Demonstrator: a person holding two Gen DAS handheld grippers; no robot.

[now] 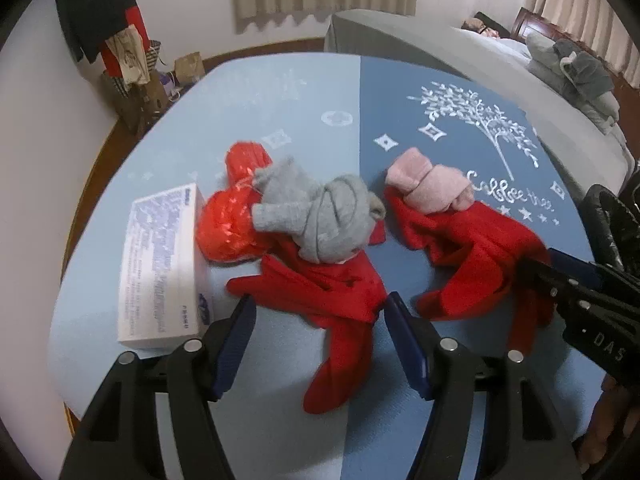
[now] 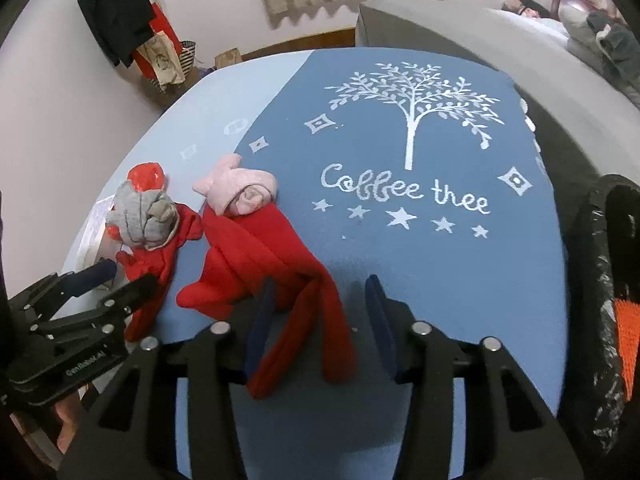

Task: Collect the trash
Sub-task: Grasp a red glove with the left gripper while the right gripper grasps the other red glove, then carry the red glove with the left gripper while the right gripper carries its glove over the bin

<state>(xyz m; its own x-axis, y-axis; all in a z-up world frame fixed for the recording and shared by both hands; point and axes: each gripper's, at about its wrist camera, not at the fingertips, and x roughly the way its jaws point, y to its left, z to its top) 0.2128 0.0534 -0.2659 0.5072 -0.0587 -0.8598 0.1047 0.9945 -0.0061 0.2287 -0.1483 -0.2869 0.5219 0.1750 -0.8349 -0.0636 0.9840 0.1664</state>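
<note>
On a blue mat [image 1: 320, 92] lie a crumpled red plastic wrapper [image 1: 230, 224], a white box [image 1: 162, 264], a rolled grey sock [image 1: 320, 216], a rolled pink sock [image 1: 430, 186] and two red socks [image 1: 336, 300] [image 1: 472, 256]. My left gripper [image 1: 320, 312] is open, its fingers either side of the left red sock. My right gripper [image 2: 320, 300] is open over the right red sock [image 2: 280, 280]. The grey sock [image 2: 144, 216], pink sock [image 2: 240, 188] and wrapper [image 2: 146, 176] also show in the right wrist view.
The mat [image 2: 440, 280] has a white tree print and "Coffee tree" lettering. A black bag [image 2: 608, 280] stands at the right. A grey bed [image 1: 460, 64] is behind. Bags and hanging clothes [image 1: 120, 40] are at the far left wall.
</note>
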